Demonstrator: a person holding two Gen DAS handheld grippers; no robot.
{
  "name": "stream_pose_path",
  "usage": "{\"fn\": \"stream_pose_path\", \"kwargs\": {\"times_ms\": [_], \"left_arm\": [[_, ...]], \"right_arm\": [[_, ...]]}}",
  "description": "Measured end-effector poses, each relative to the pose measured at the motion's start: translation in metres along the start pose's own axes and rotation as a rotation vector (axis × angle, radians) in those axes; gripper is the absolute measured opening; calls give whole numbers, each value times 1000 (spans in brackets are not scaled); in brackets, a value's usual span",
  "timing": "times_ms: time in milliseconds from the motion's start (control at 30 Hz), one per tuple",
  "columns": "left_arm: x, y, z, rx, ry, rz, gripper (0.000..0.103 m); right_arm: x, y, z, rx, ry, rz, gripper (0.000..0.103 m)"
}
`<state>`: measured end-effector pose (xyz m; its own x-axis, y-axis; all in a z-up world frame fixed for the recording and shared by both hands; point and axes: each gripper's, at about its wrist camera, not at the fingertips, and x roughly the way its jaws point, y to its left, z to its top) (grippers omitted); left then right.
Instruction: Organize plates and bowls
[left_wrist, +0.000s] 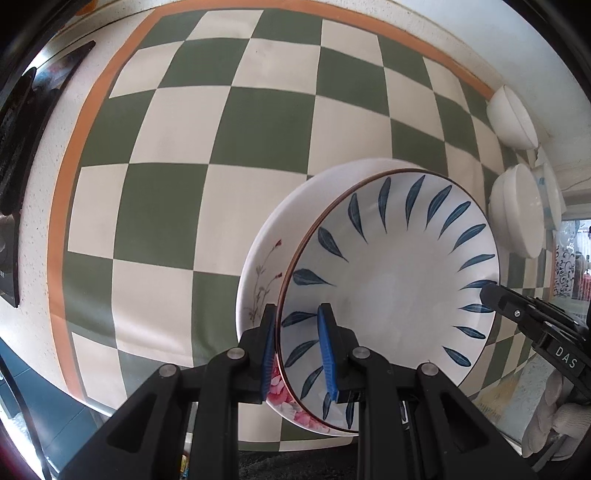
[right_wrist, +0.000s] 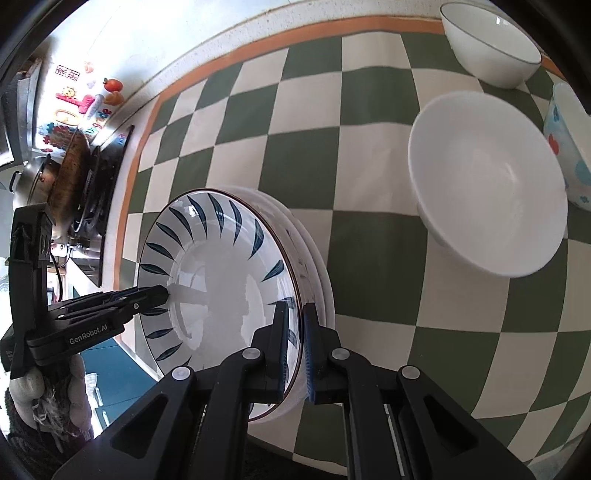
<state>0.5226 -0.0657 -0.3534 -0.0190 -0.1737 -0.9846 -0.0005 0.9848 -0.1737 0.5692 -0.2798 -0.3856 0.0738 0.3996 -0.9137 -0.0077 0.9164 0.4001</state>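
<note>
We hold the round white plate with blue leaf marks (left_wrist: 391, 295) face up over the flowered white plate (left_wrist: 258, 273).

Round, it has no long axis; its hollow faces up, and it sits nearly level above the green-and-cream checked cloth (left_wrist: 177, 206) on the table. Our left claw (left_wrist: 297, 354) is clamped on its near rim, and our right claw (right_wrist: 295, 354) is clamped on the opposite rim. Beyond the flowered plate stand white bowls (right_wrist: 487, 184).
</note>
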Motion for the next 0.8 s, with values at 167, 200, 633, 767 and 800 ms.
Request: {"fn": "stream_pose_path", "kwargs": {"times_ms": [167,200,633,767,800], "left_arm": [[4,2,0,6,15,-1,19],[5,1,0,9,18,-1,19],[7,-3,15,16,70,-19,23],[8,2,20,3,92,-33,23],[7,5,21,-2,94,-38,23]], "right_arm": [[6,3,-4,2,11,-7,9],[7,3,-5,7,11,-11,9],[14,-4,0,90,39,-11,9],[13,0,1,106,45,-41,10],[13,1,2,106,44,-47,10]]}}
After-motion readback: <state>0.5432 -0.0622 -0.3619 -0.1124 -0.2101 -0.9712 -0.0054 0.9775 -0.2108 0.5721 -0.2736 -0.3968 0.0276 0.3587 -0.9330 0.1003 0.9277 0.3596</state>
